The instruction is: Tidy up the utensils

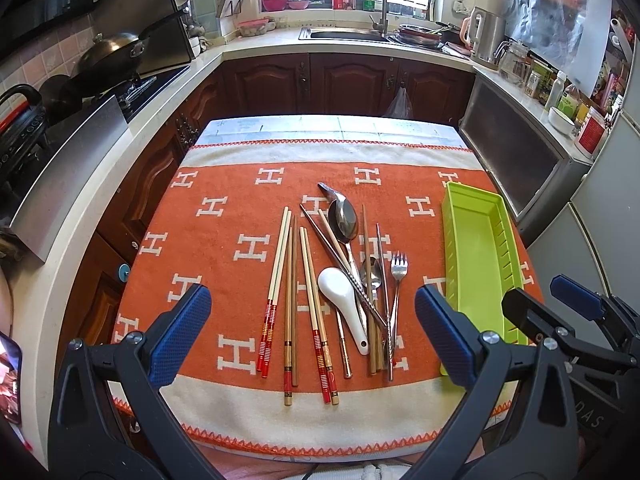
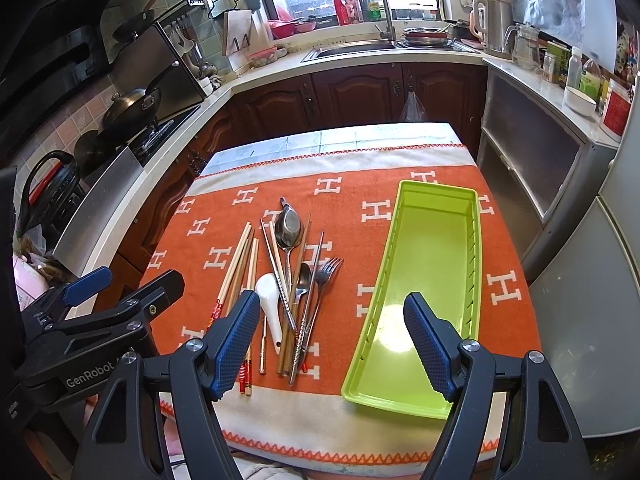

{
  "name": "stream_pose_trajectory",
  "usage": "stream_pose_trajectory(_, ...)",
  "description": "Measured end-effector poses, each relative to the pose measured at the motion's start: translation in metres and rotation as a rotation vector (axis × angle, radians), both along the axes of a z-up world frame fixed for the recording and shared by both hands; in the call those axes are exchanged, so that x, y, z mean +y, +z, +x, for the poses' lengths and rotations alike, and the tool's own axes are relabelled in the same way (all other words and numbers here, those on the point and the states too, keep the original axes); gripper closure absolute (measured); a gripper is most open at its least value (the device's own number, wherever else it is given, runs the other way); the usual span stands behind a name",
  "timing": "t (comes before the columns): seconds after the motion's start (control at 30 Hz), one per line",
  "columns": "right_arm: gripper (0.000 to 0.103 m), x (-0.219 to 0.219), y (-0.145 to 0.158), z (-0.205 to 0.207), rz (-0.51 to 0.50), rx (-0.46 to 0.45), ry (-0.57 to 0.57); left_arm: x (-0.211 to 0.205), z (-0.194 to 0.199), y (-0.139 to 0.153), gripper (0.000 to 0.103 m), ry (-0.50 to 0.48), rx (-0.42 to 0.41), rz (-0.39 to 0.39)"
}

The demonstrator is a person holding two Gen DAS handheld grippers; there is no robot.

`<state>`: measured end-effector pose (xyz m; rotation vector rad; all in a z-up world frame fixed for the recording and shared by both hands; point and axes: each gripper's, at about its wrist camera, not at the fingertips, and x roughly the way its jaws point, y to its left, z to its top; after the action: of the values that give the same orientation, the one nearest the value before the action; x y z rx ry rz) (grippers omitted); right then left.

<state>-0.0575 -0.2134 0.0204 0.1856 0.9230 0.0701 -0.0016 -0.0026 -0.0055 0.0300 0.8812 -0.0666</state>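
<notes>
Utensils (image 1: pixel 340 280) lie lengthwise straight ahead of left gripper (image 1: pixel 312 332), nearer it; tray (image 2: pixel 424 280) ahead of right gripper (image 2: pixel 332 340). Both grippers spread apart, empty.

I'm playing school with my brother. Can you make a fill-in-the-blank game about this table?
1. The green tray has ____ inside it.
2. Only one spoon is white; the other spoons are ____.
3. The cloth under the chopsticks is mostly ____ with white letters.
4. Both the left claw and the right claw are ____.

Missing words: nothing; metal; orange; open
</notes>
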Motion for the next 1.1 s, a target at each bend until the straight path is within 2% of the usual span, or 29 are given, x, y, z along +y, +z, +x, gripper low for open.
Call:
stream_pose_trajectory(0.4, 0.027, -0.002, 0.003, 0.002, 0.017, 0.006, 0.002, 0.003, 0.001, 0.000, 0.002, -0.006, 0.002, -0.009)
stream_pose_trajectory(0.6, 0.027, 0.002, -0.001, 0.006, 0.018, 0.022, 0.018, 0.010, 0.014, -0.005, 0.003, -0.018, 0.037, -0.049)
stream_pose_trajectory(0.73, 0.027, 0.004, -0.004, 0.013, 0.022, 0.034, 0.040, 0.027, 0.025, 0.001, 0.004, 0.010, -0.008, -0.035)
stream_pose_trajectory(0.93, 0.040, 0.005, -0.011, 0.034, 0.038, 0.049, 0.065, 0.053, 0.045, 0.004, 0.004, 0.006, 0.004, -0.030)
stream_pose_trajectory(1.1, 0.044, 0.009, -0.019, 0.058, 0.060, 0.062, 0.091, 0.067, 0.057, -0.007, 0.004, -0.017, 0.013, 0.003)
